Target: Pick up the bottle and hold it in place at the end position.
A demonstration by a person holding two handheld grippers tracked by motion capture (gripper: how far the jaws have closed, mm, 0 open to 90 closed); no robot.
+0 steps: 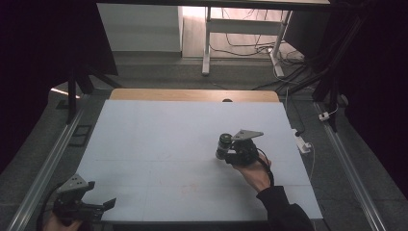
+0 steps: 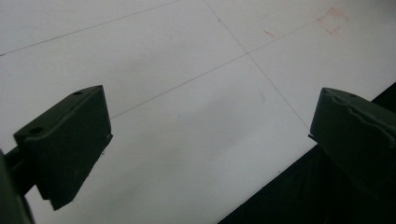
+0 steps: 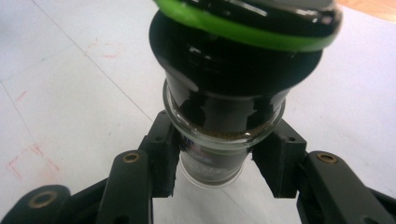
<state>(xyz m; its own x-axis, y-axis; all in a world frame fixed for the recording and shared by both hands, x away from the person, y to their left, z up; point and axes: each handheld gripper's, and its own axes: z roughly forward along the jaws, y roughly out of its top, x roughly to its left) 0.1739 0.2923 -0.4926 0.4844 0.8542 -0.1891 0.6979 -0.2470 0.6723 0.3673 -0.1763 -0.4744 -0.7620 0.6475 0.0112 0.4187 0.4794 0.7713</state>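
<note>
Item: glass jar (image 3: 219, 140) with black, green-ringed cap, clamped at its neck in right tool (image 1: 230, 153), centre-right of frame (long axis roughly level). Left tool (image 1: 98, 207), jaws apart and empty, lower left over white surface (image 1: 159, 130), well apart from the jar.

I note a white table sheet (image 1: 159, 139) ruled with thin grey lines and faint red square marks (image 3: 30, 161). Wood-tan strip (image 1: 192, 95) along its far edge. Jar (image 3: 233, 93): clear glass, black top, bright green ring (image 3: 243, 30), brownish contents. Both grippers are black (image 1: 98, 208) (image 3: 215, 179), brass-coloured rivets (image 3: 130, 157), grey top plates (image 1: 248, 134).
</note>
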